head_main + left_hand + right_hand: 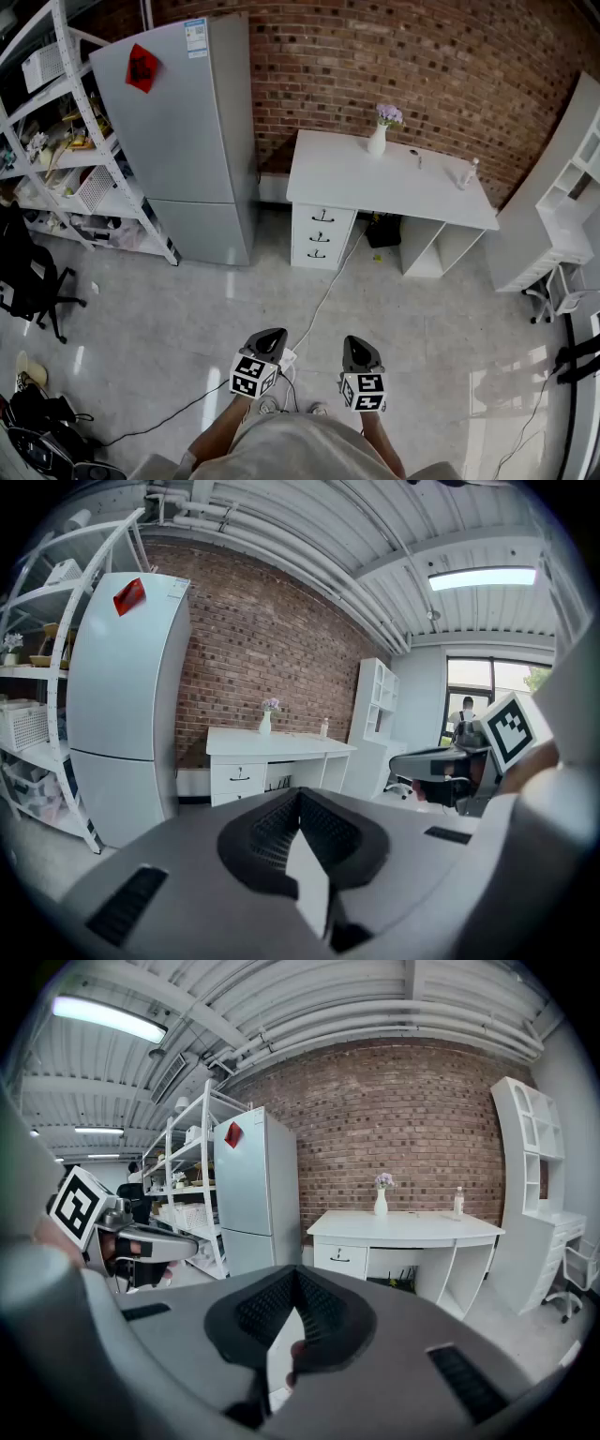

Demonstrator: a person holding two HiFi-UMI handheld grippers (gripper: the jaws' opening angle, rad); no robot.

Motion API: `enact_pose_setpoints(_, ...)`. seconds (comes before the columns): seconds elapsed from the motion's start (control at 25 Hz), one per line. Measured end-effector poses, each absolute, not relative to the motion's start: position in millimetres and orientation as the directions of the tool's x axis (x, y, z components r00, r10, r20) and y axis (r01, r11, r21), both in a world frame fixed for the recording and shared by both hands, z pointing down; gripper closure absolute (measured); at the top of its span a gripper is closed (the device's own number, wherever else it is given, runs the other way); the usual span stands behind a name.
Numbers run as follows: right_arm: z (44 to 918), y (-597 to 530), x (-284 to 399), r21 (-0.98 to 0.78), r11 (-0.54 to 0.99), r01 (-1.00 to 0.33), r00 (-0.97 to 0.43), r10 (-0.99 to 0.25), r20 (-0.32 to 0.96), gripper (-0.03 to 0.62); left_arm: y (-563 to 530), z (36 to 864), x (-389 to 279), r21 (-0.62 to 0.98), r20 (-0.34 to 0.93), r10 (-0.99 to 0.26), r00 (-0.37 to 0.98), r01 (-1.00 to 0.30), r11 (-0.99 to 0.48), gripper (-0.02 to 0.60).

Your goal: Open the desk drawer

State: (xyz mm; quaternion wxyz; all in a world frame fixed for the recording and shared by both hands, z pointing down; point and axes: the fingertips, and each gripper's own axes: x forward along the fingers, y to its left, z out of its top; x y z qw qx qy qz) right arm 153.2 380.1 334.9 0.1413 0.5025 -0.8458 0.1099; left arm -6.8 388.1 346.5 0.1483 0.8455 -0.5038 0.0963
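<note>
Desk drawer (322, 217) shut, fridge (183, 141) beside desk (375, 178), cable (327, 292) across floor (422, 319), left gripper (271, 336), right gripper (358, 345) jaws closed, empty

Grey fridge (178, 141) beside white shelving rack (67, 47); flower vase (377, 141) against brick wall (422, 66); black chair (28, 272) left.

Red brick wall (422, 56), grey fridge (187, 131), white metal shelving (70, 141), pale glossy floor (422, 328).

I have both grippers held low in front of me, side by side and a little apart, each tipped slightly downward. The left gripper (269, 337) has its jaws together on nothing. The right gripper (358, 349) is closed and empty too.
</note>
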Motion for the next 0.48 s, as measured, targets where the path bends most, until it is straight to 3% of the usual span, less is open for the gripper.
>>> enact_pose_setpoints(0.48,335.8,390.3,136.8,-0.042,0.467,-0.883,-0.452,-0.823,0.345,0.577,394.4,344.2,-18.7,0.153,0.299,-0.817,0.493,-0.870,-0.469,0.571)
